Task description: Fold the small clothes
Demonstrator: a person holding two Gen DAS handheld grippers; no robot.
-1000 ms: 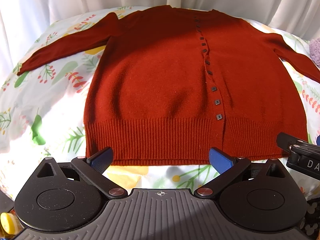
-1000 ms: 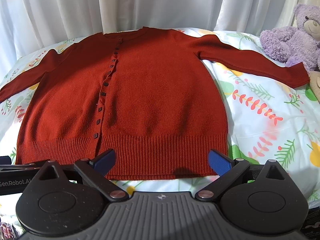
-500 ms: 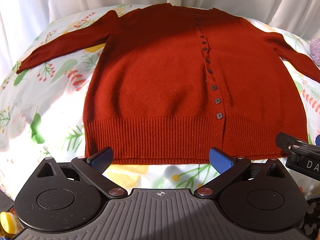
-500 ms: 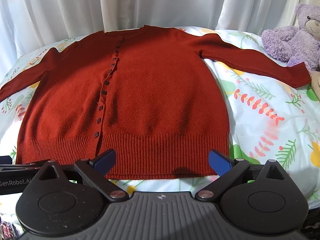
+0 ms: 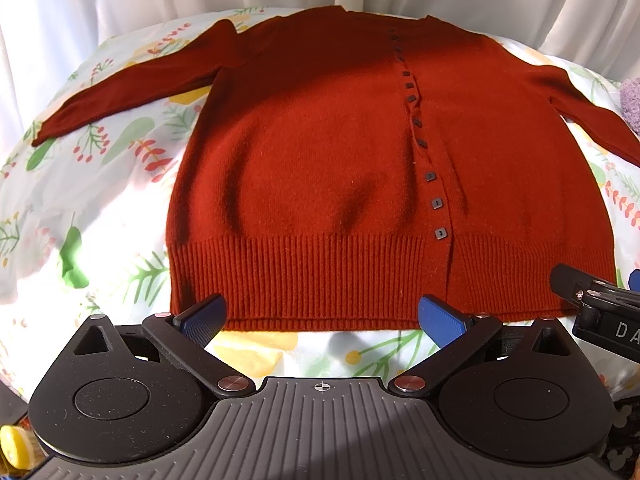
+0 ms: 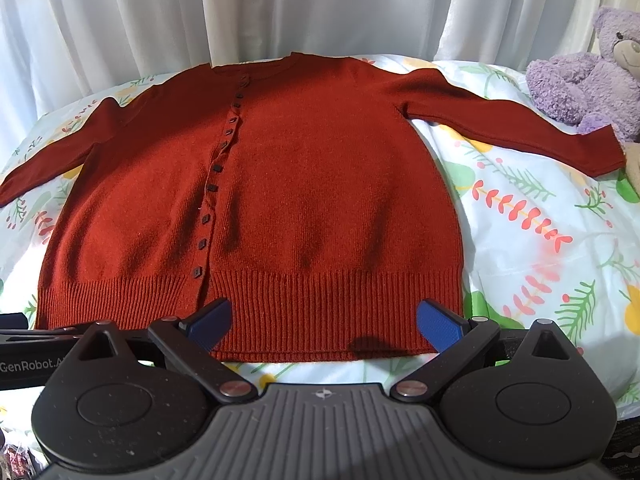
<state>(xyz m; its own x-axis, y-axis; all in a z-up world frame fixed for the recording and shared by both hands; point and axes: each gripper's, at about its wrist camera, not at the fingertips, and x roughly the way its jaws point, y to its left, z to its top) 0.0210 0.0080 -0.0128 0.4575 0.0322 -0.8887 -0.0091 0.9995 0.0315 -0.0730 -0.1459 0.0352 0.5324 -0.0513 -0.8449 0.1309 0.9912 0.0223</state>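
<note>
The red cardigan (image 6: 256, 208) lies spread flat on the bed (image 6: 520, 220), sleeves out, ready for folding. Both the left gripper (image 5: 320, 316) and right gripper (image 6: 324, 318) hover at its hem, fingers wide apart and empty, probably just clear of it.

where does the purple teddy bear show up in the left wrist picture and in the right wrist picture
Left wrist: only a sliver of the purple teddy bear at the right edge, beside the cardigan's sleeve.
Right wrist: upper right corner, whole head and body, past the sleeve's cuff.
Shared landmark: the red cardigan's button row.
</note>
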